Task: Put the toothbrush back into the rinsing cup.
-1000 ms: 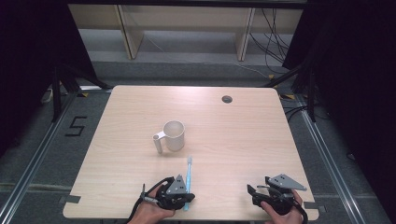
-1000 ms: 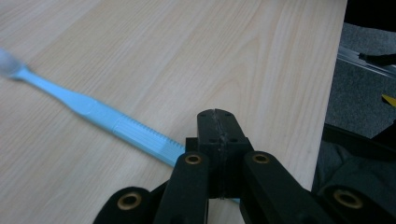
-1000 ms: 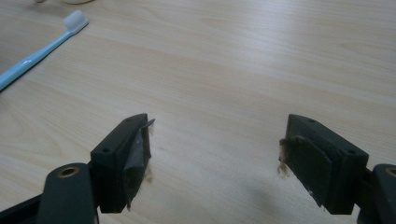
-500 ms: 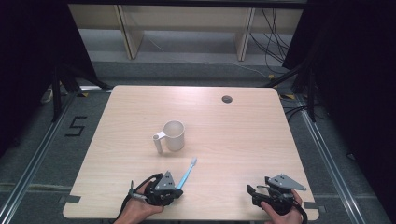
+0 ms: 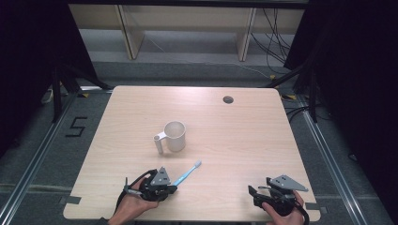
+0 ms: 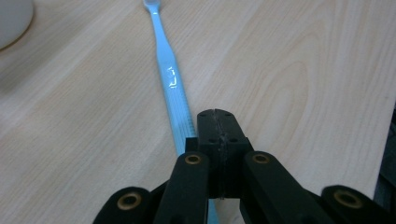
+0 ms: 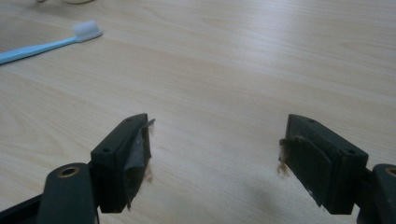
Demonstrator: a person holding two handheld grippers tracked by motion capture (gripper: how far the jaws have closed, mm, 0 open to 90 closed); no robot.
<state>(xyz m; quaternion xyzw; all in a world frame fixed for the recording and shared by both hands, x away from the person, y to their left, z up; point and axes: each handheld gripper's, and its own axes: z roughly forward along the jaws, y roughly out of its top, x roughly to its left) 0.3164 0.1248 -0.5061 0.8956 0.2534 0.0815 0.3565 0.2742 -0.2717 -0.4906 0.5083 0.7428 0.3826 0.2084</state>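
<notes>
Toothbrush of light blue plastic point(image 5: 187, 172), with a white bristle head, lies slanted on the counter near its front edge, and my left jaws are closed on its handle end. In the left gripper view the two black jaws meet with no gap, the blue handle point(image 6: 173, 88) passing under them and running away toward the head at the top of that view. My left gripper point(image 5: 162, 186) sits low over the wood, pointing up and to the right across the counter, my left hand point(image 5: 133, 200) wrapped around its body from the bottom edge of the high view.

My right gripper point(image 5: 257, 193) rests at the front right of the counter, held in my right hand point(image 5: 284, 211), well apart from the toothbrush. Its jaws stand wide open with bare wood between them; in the right gripper view the worn pads point(image 7: 137, 156) face each other across the gap, and the bristle head point(image 7: 87, 31) lies far off at the upper left.

I count one toothbrush, one white ceramic mug with a handle point(image 5: 172, 136), and two grippers. The mug stands upright near the middle of the counter, handle turned to the left, apart from the toothbrush head.

The counter point(image 5: 244, 136) is pale wood-grain laminate with rounded corners and a dark round cable hole point(image 5: 228, 99) toward the far side. Around it lie grey floor, metal rails, black curtains at both sides, a light wooden shelf frame at the back, and a taped "5" point(image 5: 76, 126) on the floor to the left.
</notes>
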